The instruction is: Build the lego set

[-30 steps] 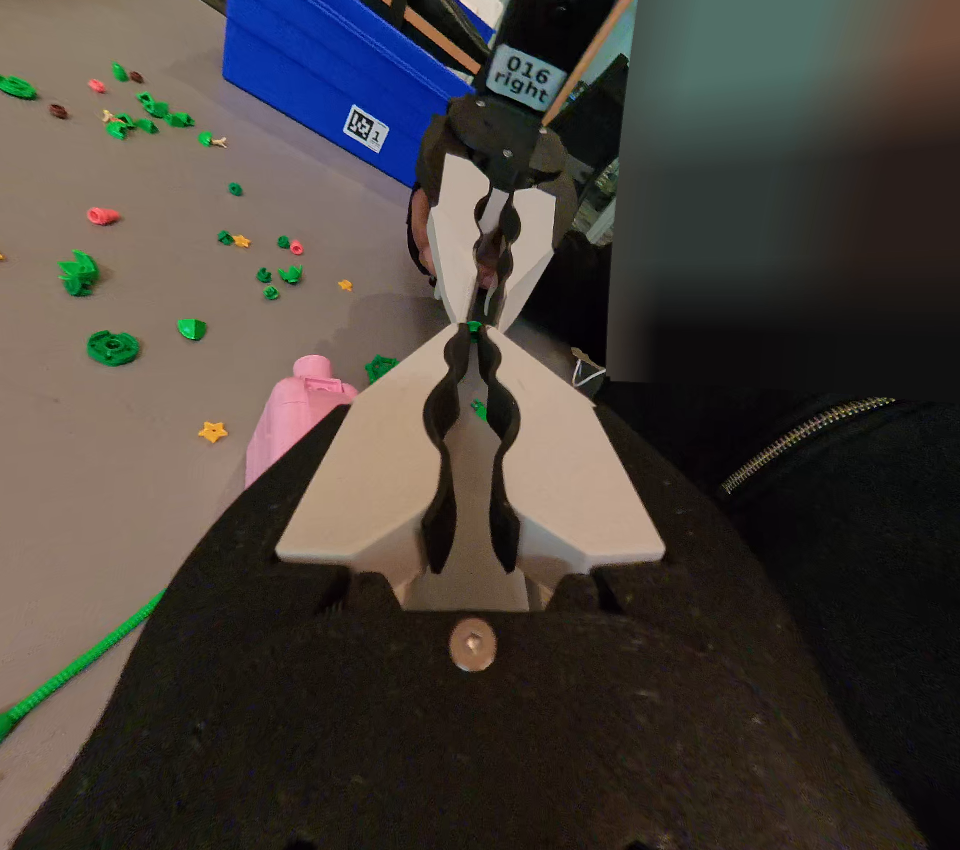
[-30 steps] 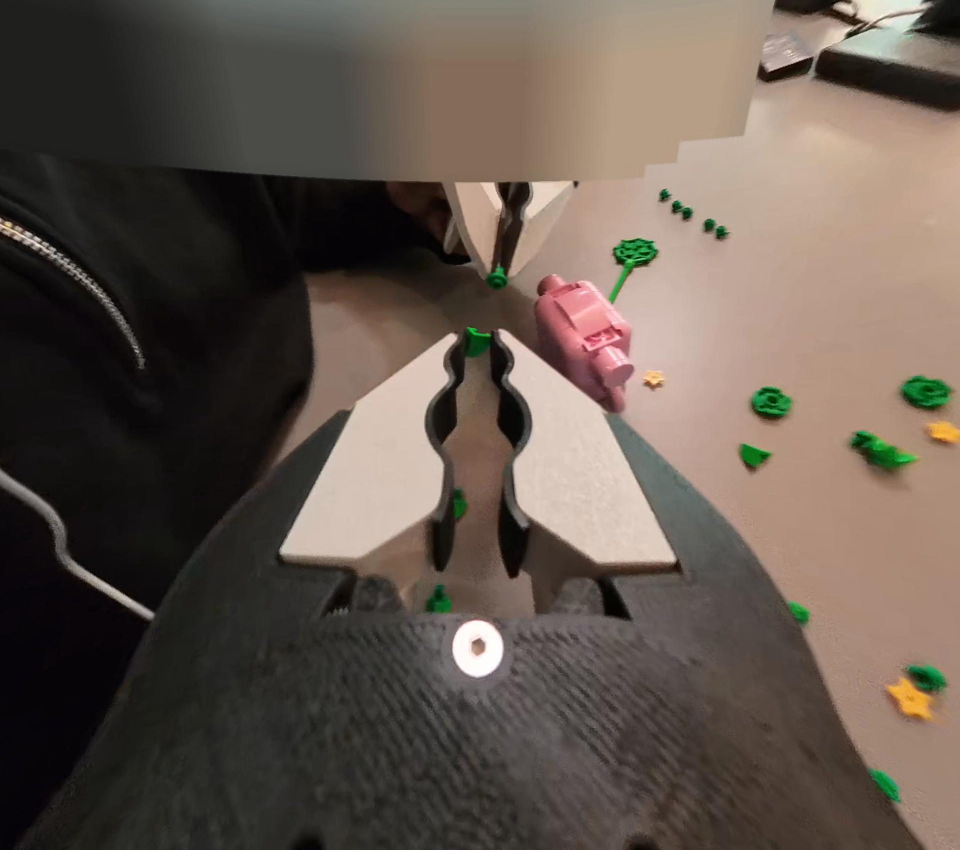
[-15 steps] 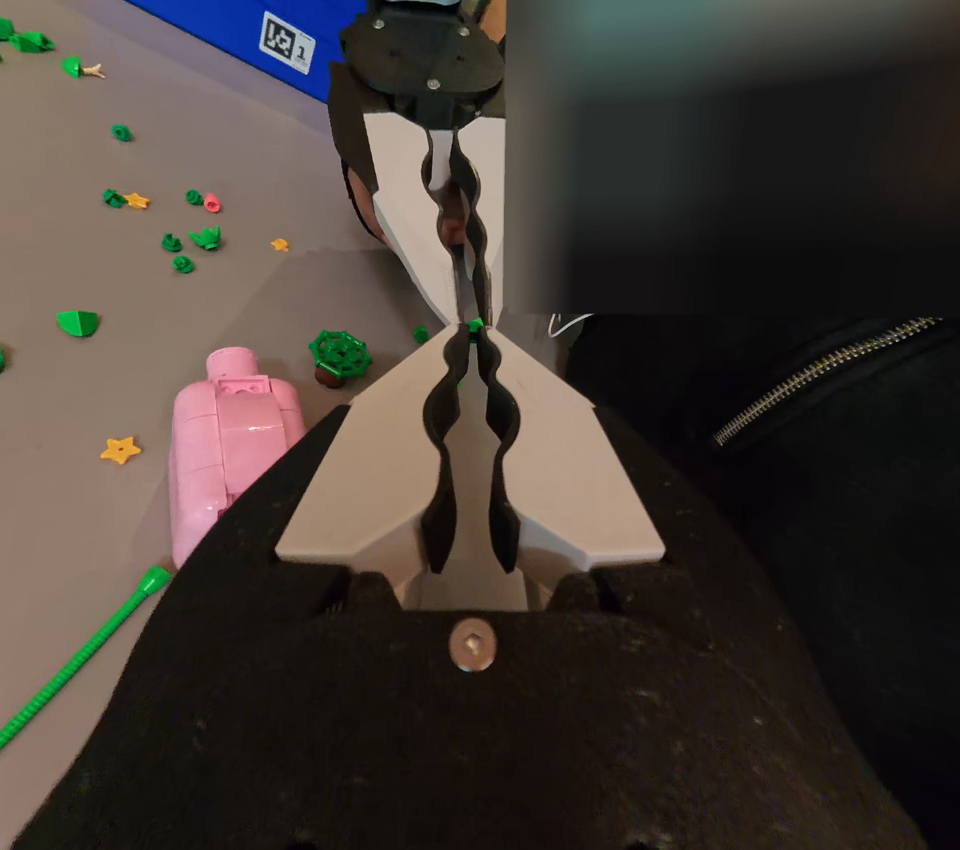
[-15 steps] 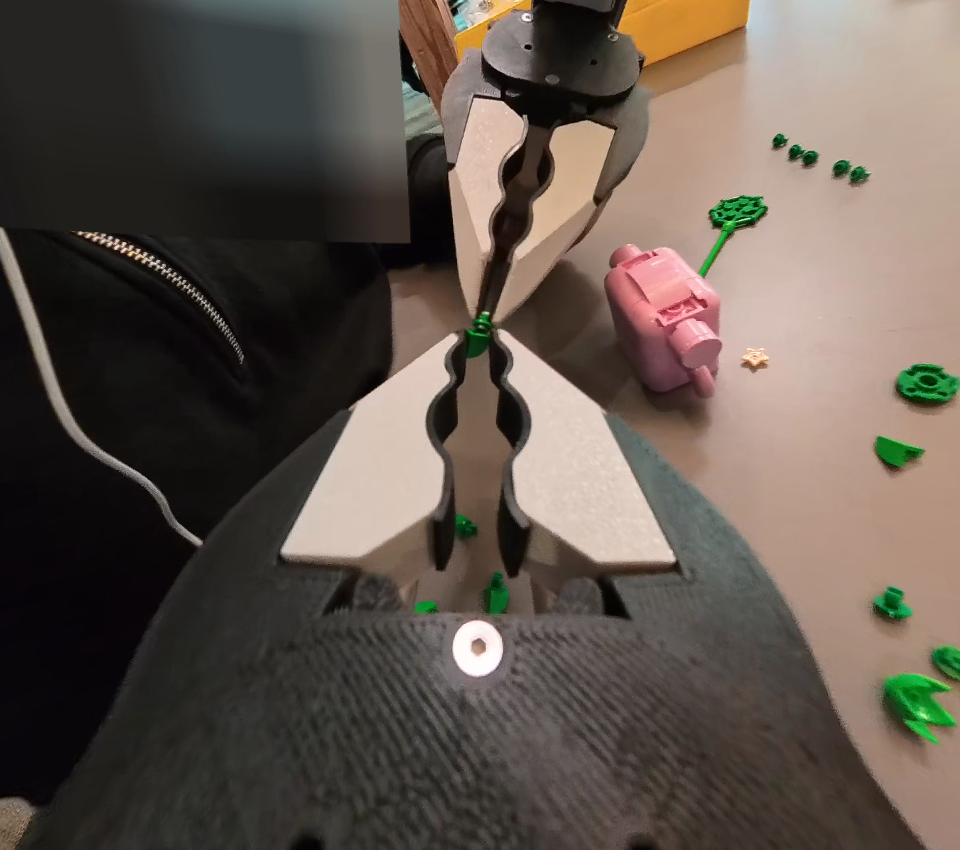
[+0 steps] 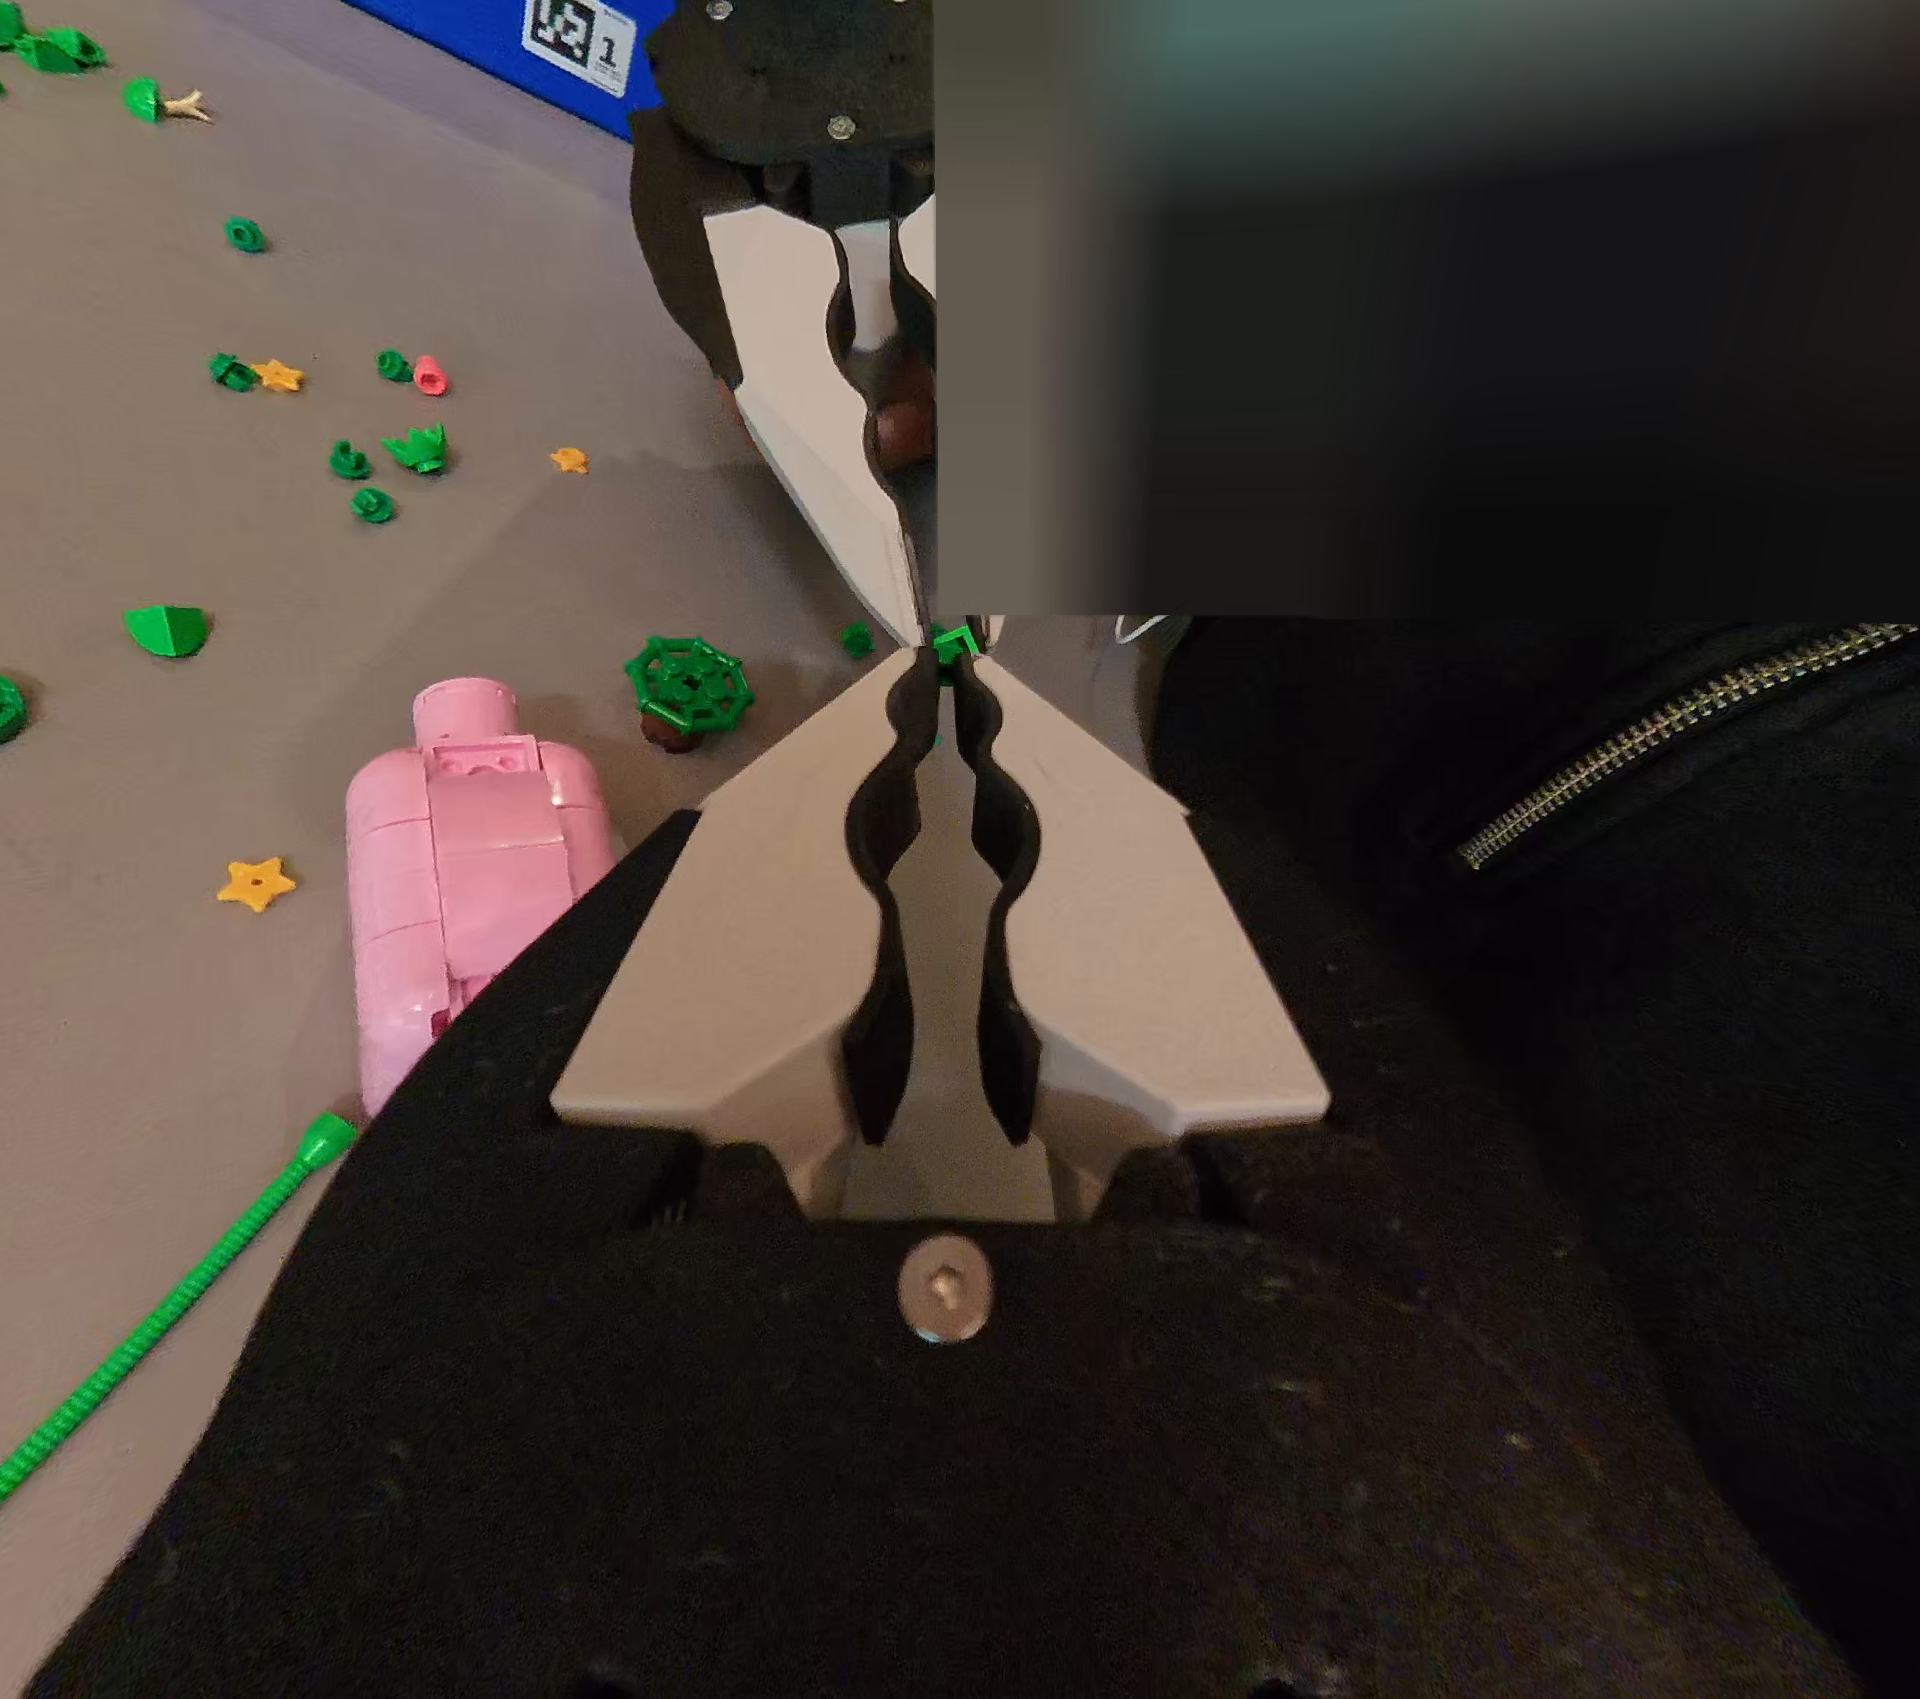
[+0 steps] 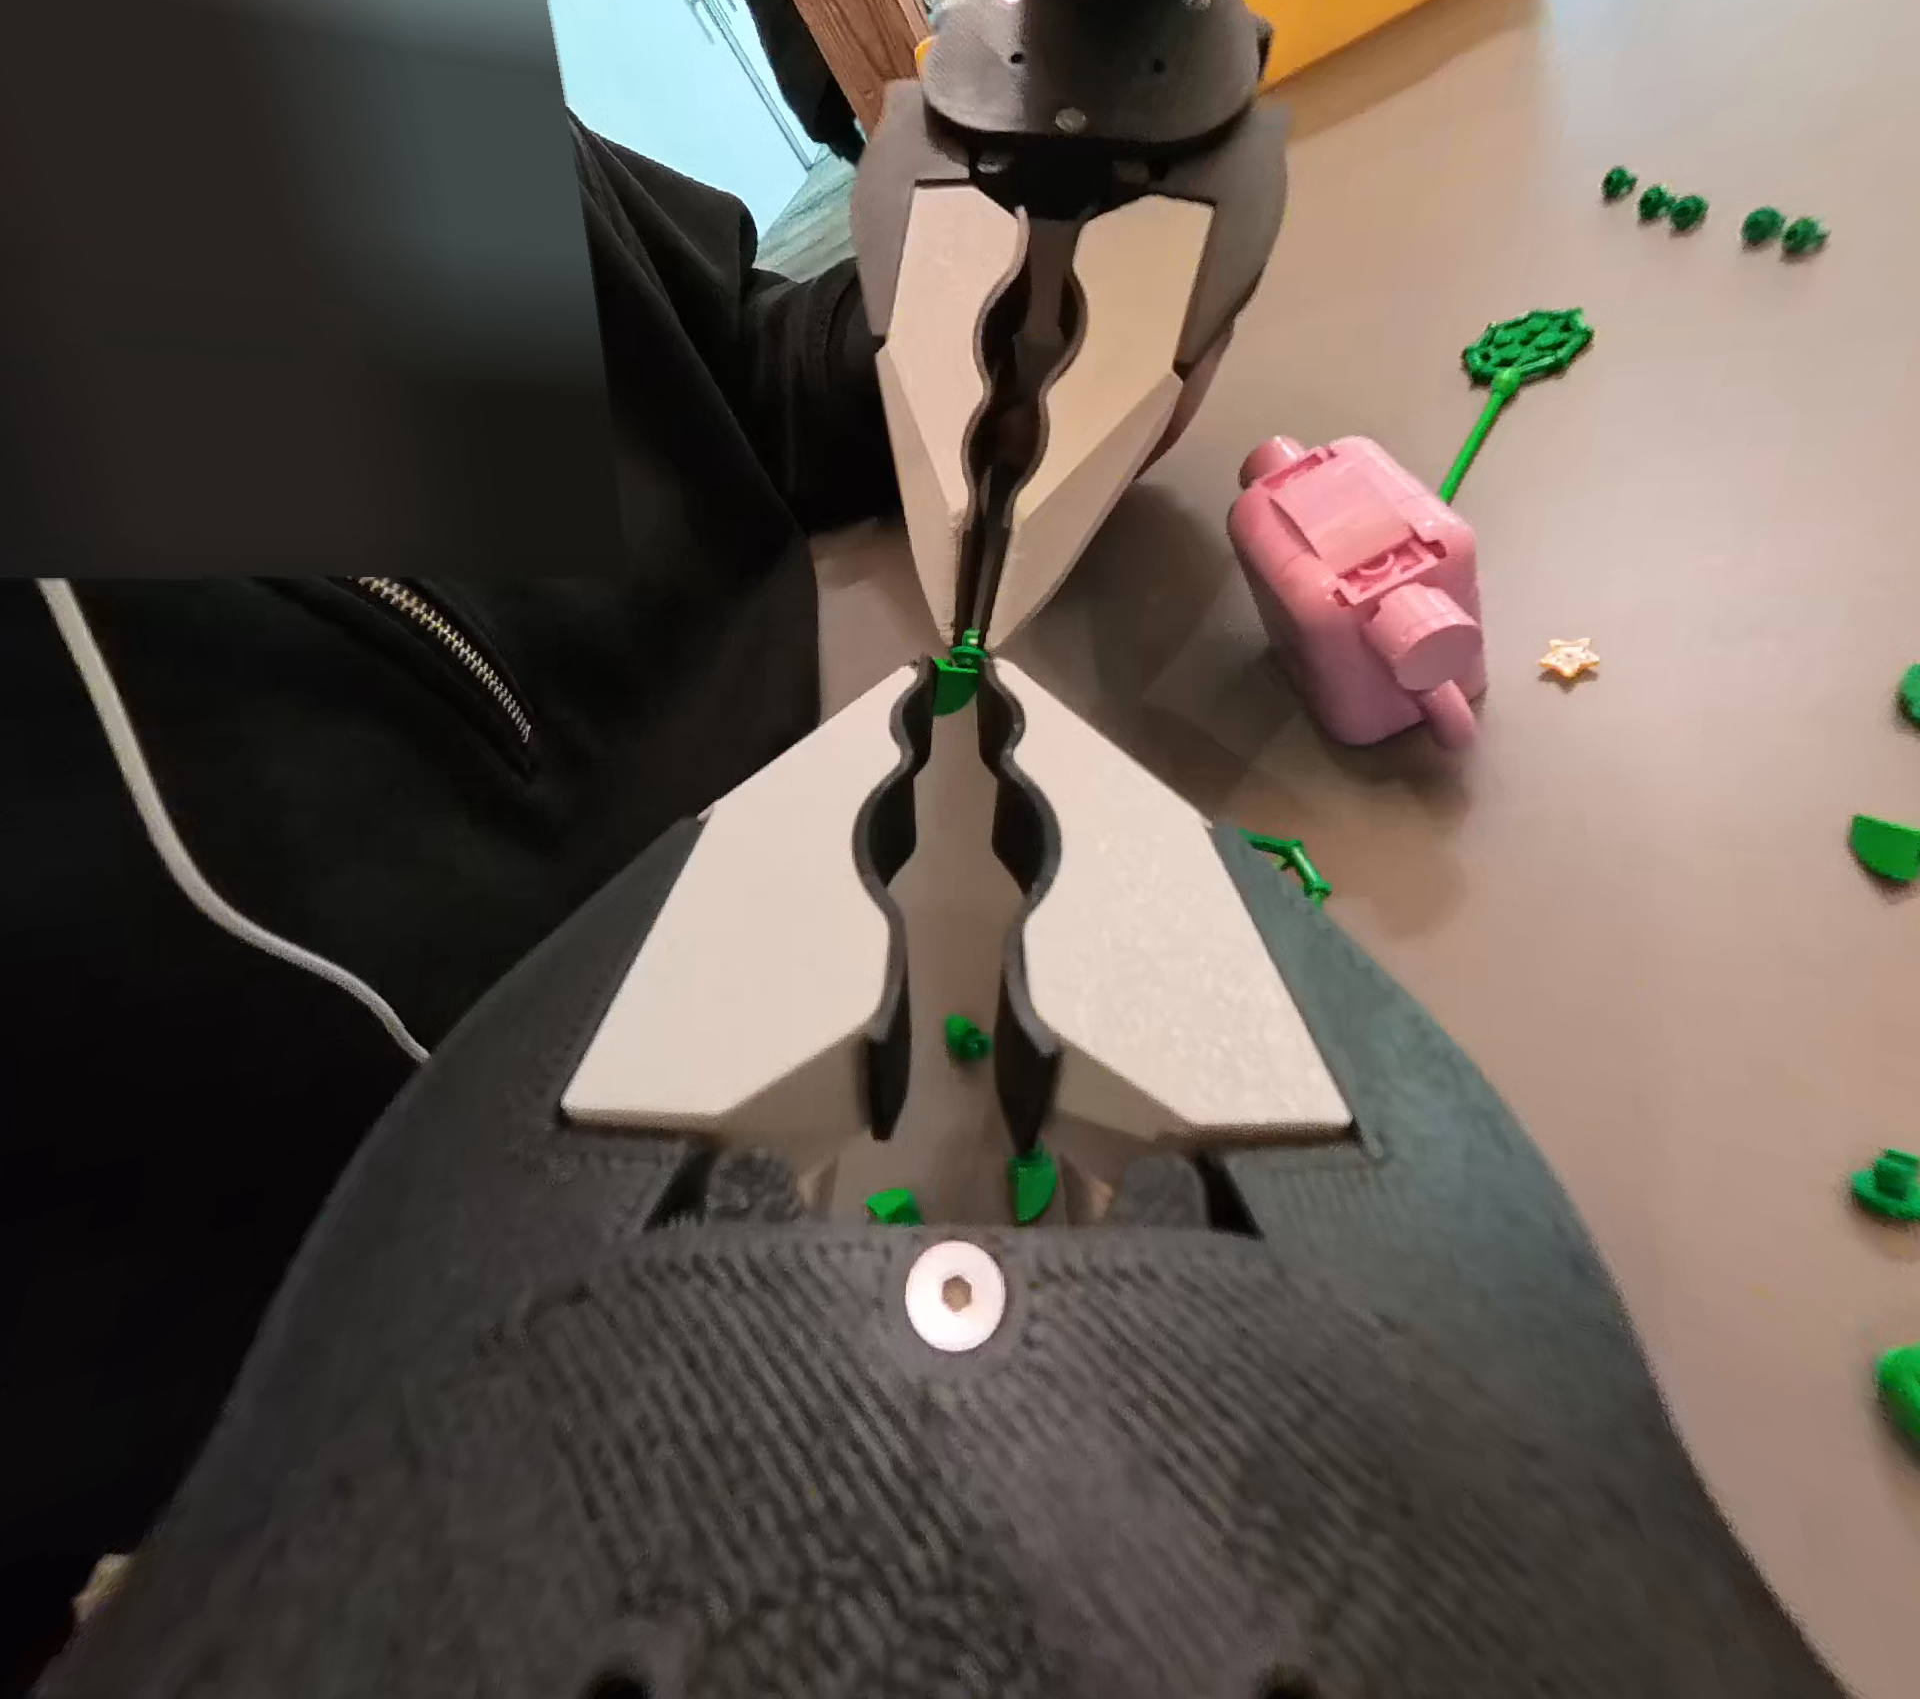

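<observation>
Green and tiny, the leaf piece [image 6: 951,685] is pinched in the right gripper [image 6: 954,681], tip to tip with the left gripper [image 6: 968,633], closed on a green stem bit [image 6: 967,639], left of the pink body [image 6: 1351,584]. Hard, light, slick plastic, likely to pop free unless gripped by its flat faces.

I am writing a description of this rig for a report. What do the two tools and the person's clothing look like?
Both the left tool and the right tool have pale grey wedge-shaped fingers lined with wavy black pads, set in a rough black body with a silver screw. Each carries a white label on its black handle. The person wears a black jacket with a metal zipper; a white cable runs across it.
</observation>
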Motion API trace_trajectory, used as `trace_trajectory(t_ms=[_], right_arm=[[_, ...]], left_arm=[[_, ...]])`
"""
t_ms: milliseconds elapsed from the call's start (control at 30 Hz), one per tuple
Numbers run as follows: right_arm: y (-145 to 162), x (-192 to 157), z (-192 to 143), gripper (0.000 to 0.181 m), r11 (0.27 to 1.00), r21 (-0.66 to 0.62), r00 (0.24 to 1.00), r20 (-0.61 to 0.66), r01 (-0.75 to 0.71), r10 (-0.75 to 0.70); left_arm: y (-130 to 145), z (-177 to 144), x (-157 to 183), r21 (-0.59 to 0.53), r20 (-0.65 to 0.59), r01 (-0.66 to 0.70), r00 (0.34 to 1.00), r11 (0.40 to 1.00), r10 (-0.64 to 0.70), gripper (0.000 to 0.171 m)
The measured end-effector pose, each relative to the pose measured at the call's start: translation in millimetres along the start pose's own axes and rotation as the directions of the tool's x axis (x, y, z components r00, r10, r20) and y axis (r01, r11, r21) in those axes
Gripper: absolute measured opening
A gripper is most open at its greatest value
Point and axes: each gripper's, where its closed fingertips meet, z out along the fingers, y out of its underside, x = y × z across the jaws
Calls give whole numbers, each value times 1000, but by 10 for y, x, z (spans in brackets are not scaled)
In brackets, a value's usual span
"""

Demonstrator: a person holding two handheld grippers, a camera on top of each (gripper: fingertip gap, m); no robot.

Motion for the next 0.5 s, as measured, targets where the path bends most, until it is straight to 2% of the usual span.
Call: trace_trajectory(t_ms=[500], right_arm=[[165, 13, 60, 6, 994, -92, 998, 11, -61, 62]], left_arm=[[164, 62, -14, -110, 30, -59, 998, 992, 63, 0]])
